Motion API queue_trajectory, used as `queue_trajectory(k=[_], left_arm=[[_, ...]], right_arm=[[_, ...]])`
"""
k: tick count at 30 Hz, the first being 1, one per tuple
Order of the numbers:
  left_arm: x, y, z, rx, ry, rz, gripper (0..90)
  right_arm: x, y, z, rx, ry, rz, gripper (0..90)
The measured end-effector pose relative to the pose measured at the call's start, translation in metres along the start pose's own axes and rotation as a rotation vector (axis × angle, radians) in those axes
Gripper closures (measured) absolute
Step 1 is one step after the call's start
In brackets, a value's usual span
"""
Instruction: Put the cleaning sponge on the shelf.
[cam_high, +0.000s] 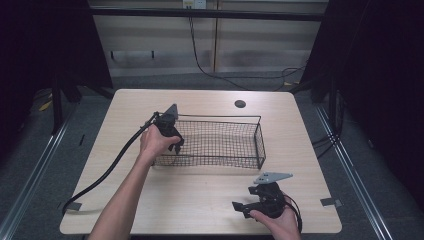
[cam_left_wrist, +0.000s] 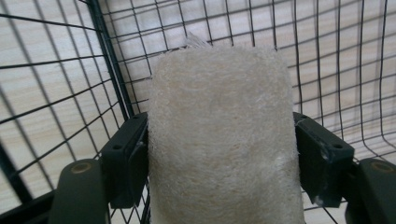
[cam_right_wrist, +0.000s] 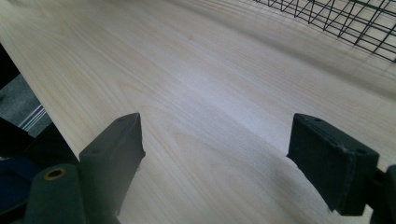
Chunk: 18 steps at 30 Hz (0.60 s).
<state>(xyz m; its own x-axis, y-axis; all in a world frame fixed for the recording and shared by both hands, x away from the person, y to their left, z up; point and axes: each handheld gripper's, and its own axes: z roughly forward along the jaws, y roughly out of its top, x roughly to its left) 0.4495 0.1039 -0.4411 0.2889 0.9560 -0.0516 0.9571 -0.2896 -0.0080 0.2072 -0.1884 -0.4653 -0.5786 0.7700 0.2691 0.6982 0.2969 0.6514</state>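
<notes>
Left gripper view shows the left gripper (cam_left_wrist: 223, 158) clenched on a loofah (cam_left_wrist: 223, 140) inside the basket (cam_high: 257, 137), at its 9 o'clock end; likely placing, release next; right gripper (cam_right_wrist: 215, 158) released.

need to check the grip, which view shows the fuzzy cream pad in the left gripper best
The left gripper view: the cream pad is up close, clamped between both jaws inside the wire basket. In the high view, the left gripper and hand cover it. The right gripper view faces bare table.
</notes>
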Motion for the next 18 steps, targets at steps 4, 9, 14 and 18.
queue_trajectory(k=[4,9,14,18], left_arm=[[-0.0025,0.0007,0.0029,0.004,0.015,0.006,27.8],[-0.0017,0.0011,0.0023,0.015,0.006,0.017,26.5],[-0.0042,0.0006,0.0037,0.022,0.014,0.010,23.2],[-0.0036,0.0007,0.0032,0.022,0.003,0.014,21.2]], right_arm=[[-0.0001,0.0003,0.0005,0.001,0.001,0.002,17.5],[0.0002,0.0001,0.0003,0.001,0.001,0.003,17.5],[0.0003,0.0001,0.0003,0.000,0.003,0.002,17.5],[0.0005,0.0000,0.0002,-0.001,0.004,0.001,17.5]])
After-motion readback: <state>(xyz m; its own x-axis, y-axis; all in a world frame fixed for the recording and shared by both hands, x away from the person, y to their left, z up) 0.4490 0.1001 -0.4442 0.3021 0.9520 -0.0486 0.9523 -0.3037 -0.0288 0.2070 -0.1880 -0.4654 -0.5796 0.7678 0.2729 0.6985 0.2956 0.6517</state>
